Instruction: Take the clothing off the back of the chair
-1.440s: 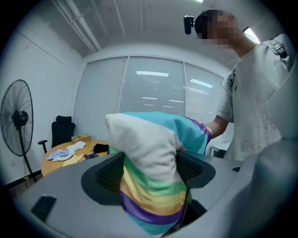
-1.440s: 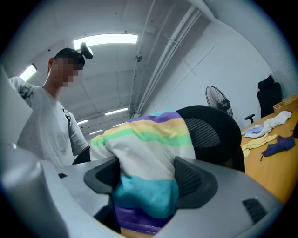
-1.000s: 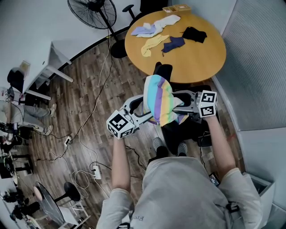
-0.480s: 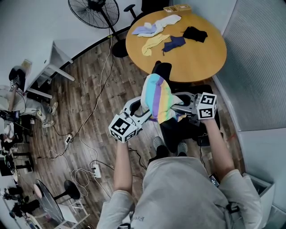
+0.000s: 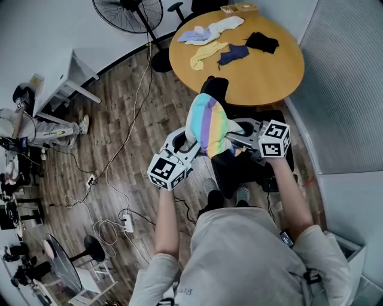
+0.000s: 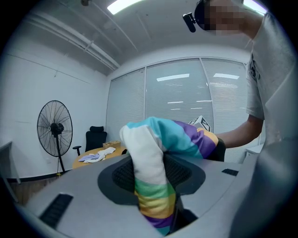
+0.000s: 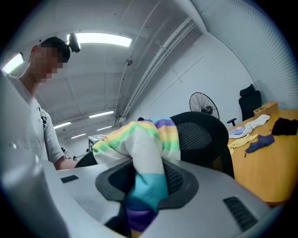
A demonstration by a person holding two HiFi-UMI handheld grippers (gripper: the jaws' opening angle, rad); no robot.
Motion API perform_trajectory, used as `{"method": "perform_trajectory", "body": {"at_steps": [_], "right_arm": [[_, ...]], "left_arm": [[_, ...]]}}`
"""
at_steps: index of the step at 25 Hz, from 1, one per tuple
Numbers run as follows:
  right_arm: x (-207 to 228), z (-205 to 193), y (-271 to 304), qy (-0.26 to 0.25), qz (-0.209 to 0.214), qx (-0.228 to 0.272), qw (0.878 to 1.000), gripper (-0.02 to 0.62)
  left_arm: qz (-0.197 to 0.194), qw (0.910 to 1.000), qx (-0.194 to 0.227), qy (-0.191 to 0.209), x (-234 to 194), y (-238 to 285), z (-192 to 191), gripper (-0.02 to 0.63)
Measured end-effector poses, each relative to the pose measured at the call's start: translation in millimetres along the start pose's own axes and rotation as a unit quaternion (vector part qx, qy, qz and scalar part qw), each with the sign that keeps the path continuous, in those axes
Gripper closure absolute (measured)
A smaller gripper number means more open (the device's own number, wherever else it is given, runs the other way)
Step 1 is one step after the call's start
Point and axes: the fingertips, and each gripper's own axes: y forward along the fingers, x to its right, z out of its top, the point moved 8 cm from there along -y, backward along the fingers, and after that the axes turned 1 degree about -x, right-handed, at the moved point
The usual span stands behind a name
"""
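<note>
Left gripper [image 5: 184, 142] and right gripper [image 5: 240, 129] just clamped down — each pinched the striped clothing [image 5: 209, 119] atop the chair back [image 5: 216, 88], ready to lift.

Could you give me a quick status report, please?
Jaws just closing: left gripper and right gripper each pinch striped garment. Garment draped over chair back. Nothing in the way.

The head view looks steeply down from above the person, over both forearms, onto the left gripper [image 5: 190, 142] and the right gripper [image 5: 232, 137]. The round tabletop [image 5: 263, 72] lies farther off. Each gripper view sits close behind its own fingers [image 6: 70, 195] and looks about level. The two face each other across the striped garment [image 6: 149, 158], which fills the near field of both. All three views share that garment, the tabletop and the standing fan [image 5: 127, 12].
</note>
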Motion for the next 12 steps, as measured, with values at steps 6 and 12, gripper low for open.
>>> {"method": "perform_trajectory", "body": {"at_steps": [6, 12], "right_arm": [[-6, 0, -1, -0.012, -0.031, 0.010, 0.999, 0.477], [-10, 3, 0, -0.028, -0.055, 0.006, 0.998, 0.491]], "left_arm": [[0.039, 0.9991, 0.007, -0.016, 7, -4, -1, 0.448], [0.072, 0.9966, 0.000, -0.039, 12, -5, -2, 0.469]]}}
